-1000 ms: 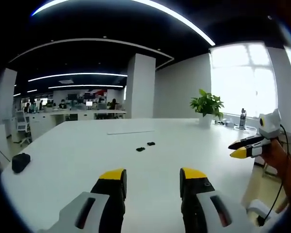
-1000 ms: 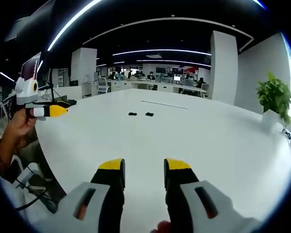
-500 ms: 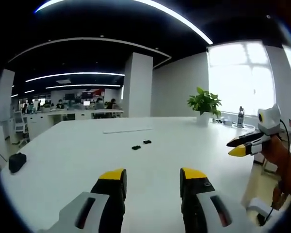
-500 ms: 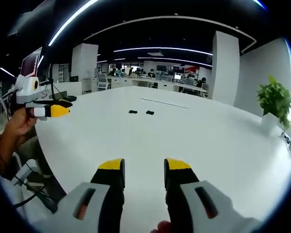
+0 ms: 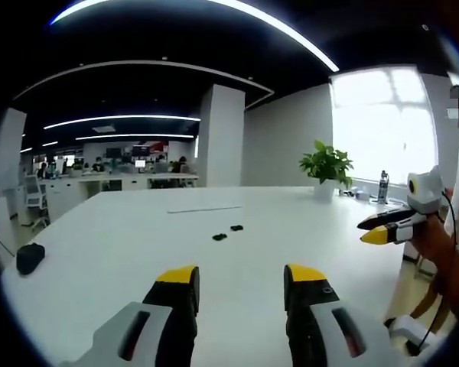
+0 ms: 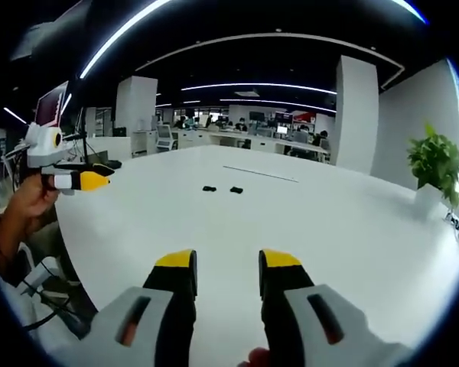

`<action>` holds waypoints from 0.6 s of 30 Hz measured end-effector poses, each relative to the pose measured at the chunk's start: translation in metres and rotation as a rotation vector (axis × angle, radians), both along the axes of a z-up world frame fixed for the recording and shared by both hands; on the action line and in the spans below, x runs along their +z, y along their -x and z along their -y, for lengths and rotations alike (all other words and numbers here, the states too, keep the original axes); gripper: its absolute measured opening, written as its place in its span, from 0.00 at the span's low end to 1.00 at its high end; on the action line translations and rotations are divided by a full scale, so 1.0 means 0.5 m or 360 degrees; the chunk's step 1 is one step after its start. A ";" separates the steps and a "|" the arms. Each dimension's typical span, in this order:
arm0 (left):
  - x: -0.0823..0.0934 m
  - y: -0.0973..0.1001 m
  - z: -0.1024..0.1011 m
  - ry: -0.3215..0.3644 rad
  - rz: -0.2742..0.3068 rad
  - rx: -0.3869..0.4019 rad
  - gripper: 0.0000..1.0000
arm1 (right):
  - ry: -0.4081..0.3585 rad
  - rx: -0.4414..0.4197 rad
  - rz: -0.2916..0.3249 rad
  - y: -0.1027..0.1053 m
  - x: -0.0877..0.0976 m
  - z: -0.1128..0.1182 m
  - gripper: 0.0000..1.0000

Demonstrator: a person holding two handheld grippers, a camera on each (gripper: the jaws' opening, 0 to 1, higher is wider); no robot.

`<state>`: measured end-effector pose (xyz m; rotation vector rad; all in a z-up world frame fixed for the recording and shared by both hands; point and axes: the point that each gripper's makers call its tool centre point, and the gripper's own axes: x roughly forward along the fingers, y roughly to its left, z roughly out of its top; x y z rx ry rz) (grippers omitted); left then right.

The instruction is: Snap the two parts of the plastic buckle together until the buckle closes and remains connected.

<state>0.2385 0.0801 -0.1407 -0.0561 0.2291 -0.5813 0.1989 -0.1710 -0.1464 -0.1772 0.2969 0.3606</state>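
The two small black plastic buckle parts [image 5: 228, 232] lie apart, mid-way across the wide white bench [image 5: 99, 252], bare surface all round them. Left tool [image 5: 238, 277] and right tool [image 6: 225, 261] hover level over the near edge, jaws parted, empty.

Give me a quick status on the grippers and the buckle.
Left gripper open, empty. Right gripper open, empty. Two buckle parts lie apart on the white table, untouched. Path to them clear.
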 end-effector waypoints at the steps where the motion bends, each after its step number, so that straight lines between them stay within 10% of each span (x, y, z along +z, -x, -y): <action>1: -0.004 0.000 -0.001 -0.0007 -0.0006 0.0003 0.44 | 0.0000 0.0002 -0.0002 -0.001 -0.002 0.000 0.32; 18: -0.001 -0.019 -0.025 -0.0027 -0.0007 -0.0002 0.45 | 0.0009 0.0029 -0.0008 -0.017 0.001 -0.014 0.32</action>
